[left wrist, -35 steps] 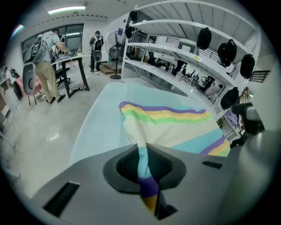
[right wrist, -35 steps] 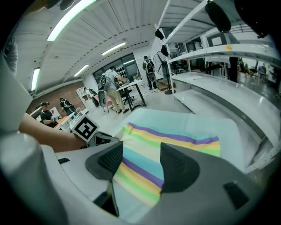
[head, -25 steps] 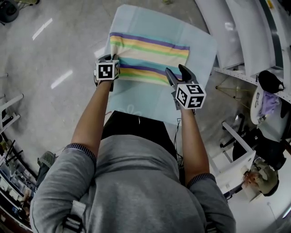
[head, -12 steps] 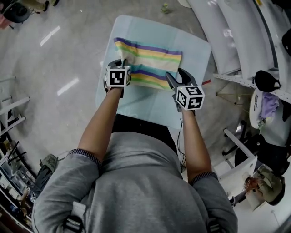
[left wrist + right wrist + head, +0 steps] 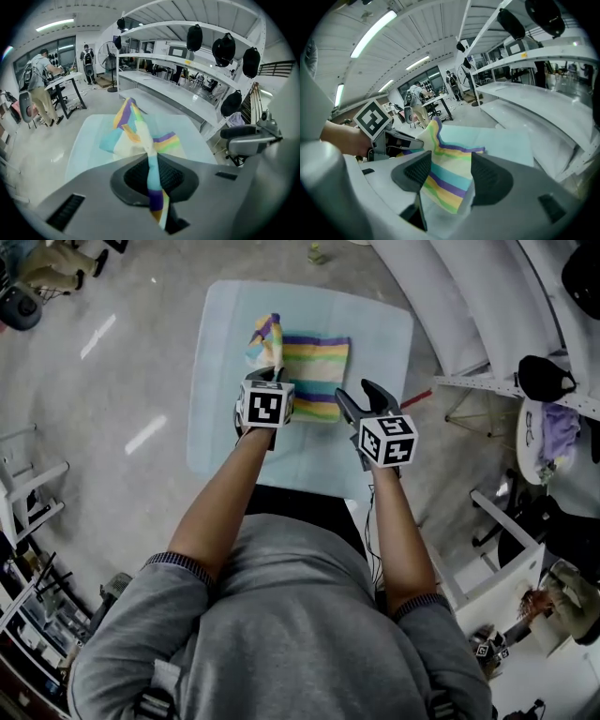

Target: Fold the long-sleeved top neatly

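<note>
1. Head view: the pastel-striped long-sleeved fabric top (image 5: 317, 360) lies folded on the pale blue square tabletop (image 5: 382, 338), midway between its left and right edges and nearer the far edge. My left gripper (image 5: 272, 374) holds the top's left end raised in a bunch. My right gripper (image 5: 361, 397) hangs at the top's near right corner.
2. Left gripper view: the jaws are clamped on a twisted strip of the top (image 5: 153, 180).
3. Right gripper view: the jaws stand apart, gripping nothing; the top (image 5: 440, 187) shows below, between them.
</note>
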